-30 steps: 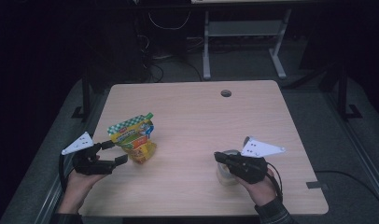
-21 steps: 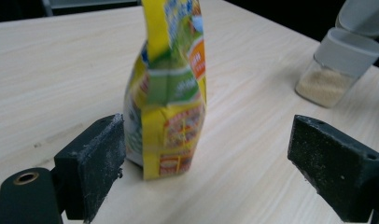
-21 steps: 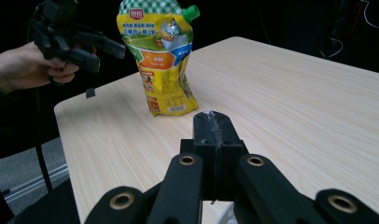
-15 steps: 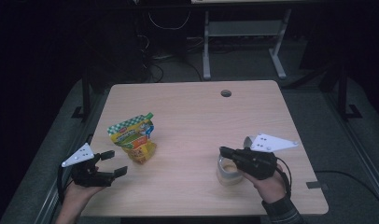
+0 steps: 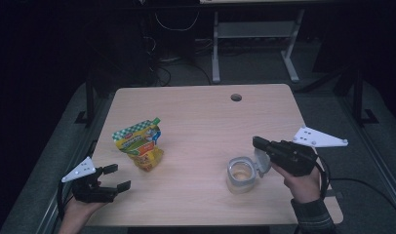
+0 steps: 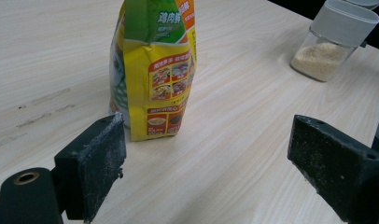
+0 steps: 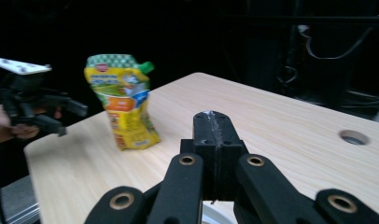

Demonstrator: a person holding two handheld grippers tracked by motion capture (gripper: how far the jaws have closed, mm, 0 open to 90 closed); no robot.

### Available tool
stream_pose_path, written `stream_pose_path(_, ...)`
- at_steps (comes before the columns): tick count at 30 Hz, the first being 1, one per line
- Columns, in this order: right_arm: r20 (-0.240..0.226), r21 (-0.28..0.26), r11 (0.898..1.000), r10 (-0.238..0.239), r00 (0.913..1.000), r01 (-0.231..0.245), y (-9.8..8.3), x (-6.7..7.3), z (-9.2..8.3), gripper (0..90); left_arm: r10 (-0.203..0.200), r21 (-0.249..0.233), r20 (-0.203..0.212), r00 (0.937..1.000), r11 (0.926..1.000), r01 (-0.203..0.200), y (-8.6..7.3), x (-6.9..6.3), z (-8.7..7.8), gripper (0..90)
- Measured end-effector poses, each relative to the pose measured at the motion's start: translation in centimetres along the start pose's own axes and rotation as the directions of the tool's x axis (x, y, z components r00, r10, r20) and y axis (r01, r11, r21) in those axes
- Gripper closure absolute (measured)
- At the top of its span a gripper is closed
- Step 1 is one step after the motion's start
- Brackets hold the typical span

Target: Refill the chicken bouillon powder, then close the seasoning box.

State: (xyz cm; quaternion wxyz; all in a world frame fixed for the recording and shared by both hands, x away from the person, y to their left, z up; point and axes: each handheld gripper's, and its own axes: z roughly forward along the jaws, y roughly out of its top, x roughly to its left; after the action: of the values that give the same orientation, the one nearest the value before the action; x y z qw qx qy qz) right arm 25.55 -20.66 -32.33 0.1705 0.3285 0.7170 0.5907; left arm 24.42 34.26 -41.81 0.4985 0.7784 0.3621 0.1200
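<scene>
Left gripper (image 5: 113,178) open before upright pouch (image 5: 139,145), spout up.

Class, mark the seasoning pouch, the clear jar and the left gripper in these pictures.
seasoning pouch (image 6: 155,70), left gripper view, on its yellow front panel.
clear jar (image 5: 241,174), high view, on its open top.
left gripper (image 5: 115,177), high view, midway between its open fingertips.

The pouch (image 6: 152,70) is cut off at the top edge of the left gripper view, and the jar (image 6: 334,39) at the upper right corner.
</scene>
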Motion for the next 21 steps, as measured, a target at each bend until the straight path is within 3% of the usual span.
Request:
stream_pose_path(11,0.112,-0.004,0.998,0.066,0.9915,-0.066,-1.8,-3.6,-2.2,90.0,0.021,0.029,0.034,0.9992,0.9993,-0.022,-0.1,-0.6,1.4,11.1)
stream_pose_path(21,0.147,0.04,0.994,0.096,0.9845,-0.102,-4.9,-5.5,-2.7,90.0,0.028,0.046,0.043,0.9987,0.9985,-0.03,-0.3,-0.7,1.9,11.3)
